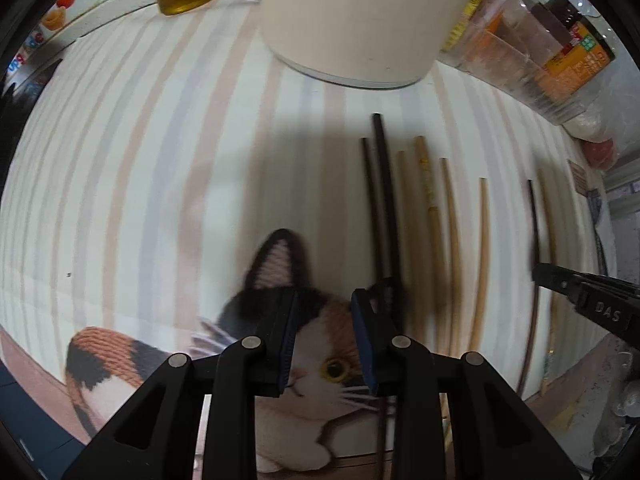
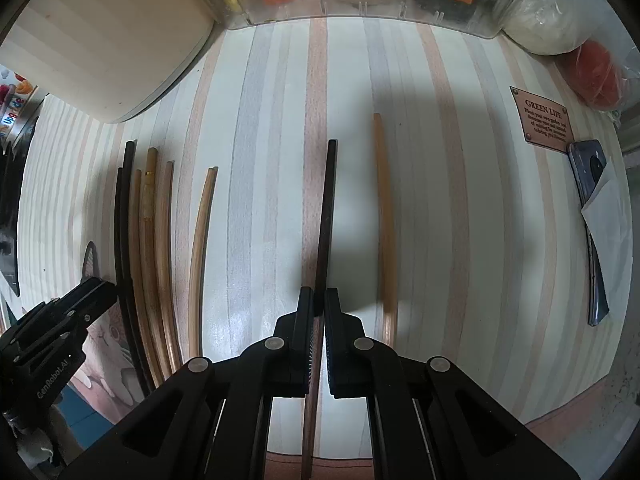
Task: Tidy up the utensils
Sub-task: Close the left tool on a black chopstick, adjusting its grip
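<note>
Left wrist view: the left gripper (image 1: 326, 340) hangs over the cat print (image 1: 316, 344) on the striped mat (image 1: 160, 160), its jaws released and parted with nothing between them. A sorted row of chopsticks (image 1: 424, 216), dark and bamboo, lies just to its right on the worktop; a careless sweep could scatter it. The cream container (image 1: 352, 20) stands behind, near the sticks' tips.

Right wrist view: the right gripper (image 2: 319, 320) has its jaws clenched on a dark chopstick (image 2: 326, 216). Held so near one end, the stick may pivot or slip. A bamboo chopstick (image 2: 386, 216) lies apart on the right. The left gripper's arm crowds the row, risking a collision. A clear bin (image 2: 360, 12) borders the far edge.
</note>
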`<state>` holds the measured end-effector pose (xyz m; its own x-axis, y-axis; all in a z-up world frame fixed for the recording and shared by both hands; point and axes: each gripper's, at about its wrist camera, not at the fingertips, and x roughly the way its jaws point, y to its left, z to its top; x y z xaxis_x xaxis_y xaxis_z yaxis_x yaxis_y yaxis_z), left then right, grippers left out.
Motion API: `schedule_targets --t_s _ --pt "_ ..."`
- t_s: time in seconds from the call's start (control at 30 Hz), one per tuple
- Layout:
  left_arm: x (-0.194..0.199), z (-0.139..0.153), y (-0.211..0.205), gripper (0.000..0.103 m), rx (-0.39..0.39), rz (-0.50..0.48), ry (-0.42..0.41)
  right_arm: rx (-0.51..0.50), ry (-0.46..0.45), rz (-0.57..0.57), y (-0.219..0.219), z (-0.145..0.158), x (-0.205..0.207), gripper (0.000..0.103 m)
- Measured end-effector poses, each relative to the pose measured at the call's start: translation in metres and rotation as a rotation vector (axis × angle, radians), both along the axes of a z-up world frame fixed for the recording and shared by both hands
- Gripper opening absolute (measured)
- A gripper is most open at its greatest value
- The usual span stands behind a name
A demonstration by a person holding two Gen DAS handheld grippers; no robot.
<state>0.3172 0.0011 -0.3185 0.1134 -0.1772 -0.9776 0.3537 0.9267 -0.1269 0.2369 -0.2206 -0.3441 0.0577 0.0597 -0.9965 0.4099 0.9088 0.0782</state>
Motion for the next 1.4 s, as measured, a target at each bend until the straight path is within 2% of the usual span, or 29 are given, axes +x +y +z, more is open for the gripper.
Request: schedule_targets --t_s 0.07,0.13,0.33,0.6,0.63,0.7,0.8,0.9,1.0,1.17,1.33,1.4 --pt "0.003 0.002 0.009 0.024 0.002 0.034 0.018 0.003 -0.001 -0.001 -0.001 -0.001 -0.001 0.005" --pt "0.004 0.008 0.016 0.024 -0.071 0.064 0.047 0.005 0.000 -0.001 -0.002 -0.001 -0.001 0.005" --pt "-0.001 0.008 -0.003 0.024 -0.081 0.007 0.045 -0.005 0.007 0.005 0.000 0.001 0.000 0.005" --pt "-0.014 0.005 -0.025 0.025 0.006 -0.089 -0.027 -0.019 0.012 0.013 0.004 0.000 0.001 0.005" --pt "-0.015 0.005 -0.025 0.022 0.001 -0.087 -0.031 -0.024 0.014 0.017 0.005 0.000 0.001 0.005" --pt "-0.018 0.003 -0.033 0.010 0.002 -0.077 -0.038 -0.036 0.017 0.029 0.008 0.000 0.002 0.005" --pt "-0.020 0.004 -0.019 0.007 0.045 -0.046 -0.058 -0.054 0.020 0.054 0.013 0.000 0.003 0.005" --pt "-0.020 0.005 0.005 0.006 0.046 -0.001 -0.047 -0.060 0.022 0.074 0.019 0.001 0.004 0.005" --pt "-0.021 0.006 0.025 0.005 0.028 0.042 -0.028 -0.061 0.023 0.091 0.023 0.001 0.004 0.005" --pt "-0.020 0.006 0.058 0.006 -0.099 0.116 0.048 -0.040 0.023 0.083 0.022 0.001 0.004 0.006" --pt "-0.019 0.007 0.076 0.007 -0.093 0.121 0.045 -0.033 0.023 0.086 0.018 0.001 0.003 0.006" --pt "-0.019 0.009 0.071 0.007 -0.076 0.105 0.032 -0.040 0.024 0.092 0.017 0.003 0.003 0.006"
